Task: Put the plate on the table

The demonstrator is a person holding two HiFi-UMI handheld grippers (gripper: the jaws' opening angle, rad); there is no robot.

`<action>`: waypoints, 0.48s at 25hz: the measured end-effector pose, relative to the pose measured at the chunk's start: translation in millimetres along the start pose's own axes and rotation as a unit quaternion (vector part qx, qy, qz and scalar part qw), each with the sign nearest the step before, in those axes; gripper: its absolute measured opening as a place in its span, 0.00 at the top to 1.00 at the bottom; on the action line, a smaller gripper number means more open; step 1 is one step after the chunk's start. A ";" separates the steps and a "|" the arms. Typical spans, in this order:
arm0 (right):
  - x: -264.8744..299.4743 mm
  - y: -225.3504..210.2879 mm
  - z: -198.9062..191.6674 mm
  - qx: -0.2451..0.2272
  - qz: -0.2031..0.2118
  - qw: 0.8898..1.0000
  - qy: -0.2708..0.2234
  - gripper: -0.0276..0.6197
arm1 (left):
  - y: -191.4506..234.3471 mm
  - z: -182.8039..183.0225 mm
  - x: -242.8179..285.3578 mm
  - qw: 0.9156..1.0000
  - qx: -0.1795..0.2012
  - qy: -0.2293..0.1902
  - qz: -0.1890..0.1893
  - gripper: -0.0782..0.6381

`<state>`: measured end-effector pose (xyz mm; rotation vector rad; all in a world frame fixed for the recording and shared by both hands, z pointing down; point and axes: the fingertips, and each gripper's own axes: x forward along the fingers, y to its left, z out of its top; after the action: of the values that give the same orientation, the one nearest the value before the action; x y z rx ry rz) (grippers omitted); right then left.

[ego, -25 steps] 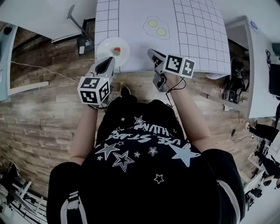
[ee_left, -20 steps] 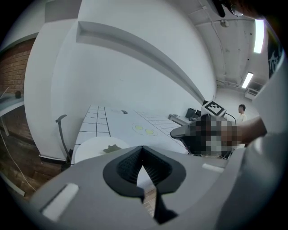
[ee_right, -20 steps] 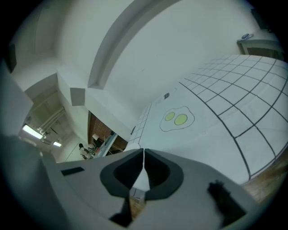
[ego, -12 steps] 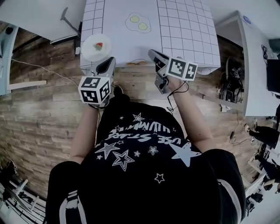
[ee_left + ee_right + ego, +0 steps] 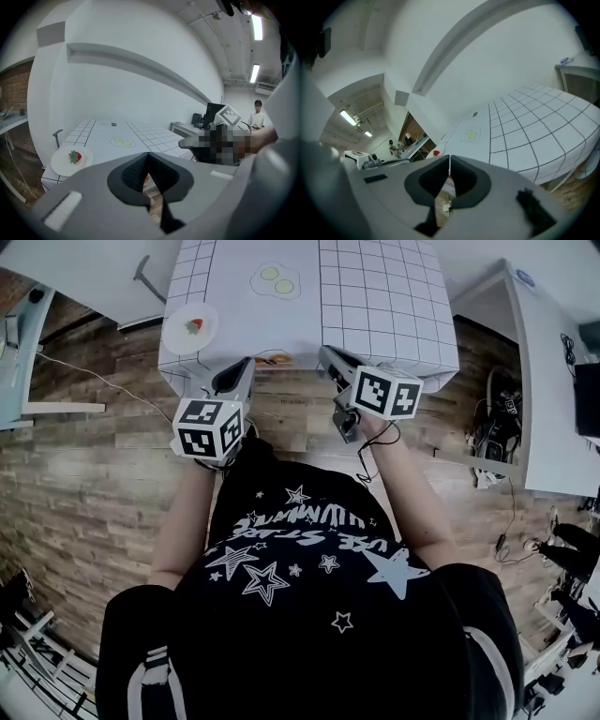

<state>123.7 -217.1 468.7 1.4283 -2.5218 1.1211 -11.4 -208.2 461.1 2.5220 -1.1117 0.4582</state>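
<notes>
while backing off from the table (image 5: pixel 234 310), leaves the plate (image 5: pixel 178 336) flat on it at eleven o'clock in the head view, by the near left corner, with a strawberry (image 5: pixel 194 325) on top. lay just beside the left gripper (image 5: pixel 242 367) a second ago; now sits well apart, at ten o'clock from it. holds that gripper with jaws pressed together on nothing, only wooden floor (image 5: pixel 94 474) showing past them. carries the right gripper (image 5: pixel 325 354) near twelve o'clock, likewise closed tight and empty after standing slightly parted a moment before. reads as a finished placement: nothing left to set down, only to keep clear of the plate.
</notes>
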 end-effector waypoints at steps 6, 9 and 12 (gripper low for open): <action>-34.1 7.7 -6.0 -0.043 0.002 0.999 -0.005 0.93 | -45.5 7.8 -7.8 1.000 0.009 -0.019 -0.001 0.88; -53.0 8.1 -16.7 -0.042 0.007 0.999 0.002 0.93 | -66.3 5.4 -15.7 1.000 -0.002 -0.025 0.001 0.88; -67.5 9.2 -30.9 -0.034 0.016 0.999 0.010 0.93 | -82.7 -5.1 -24.4 1.000 -0.007 -0.020 0.004 0.88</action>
<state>146.3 -146.1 462.0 1.3594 -2.5513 1.0374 34.5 -138.0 440.4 2.5256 -1.1366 0.4039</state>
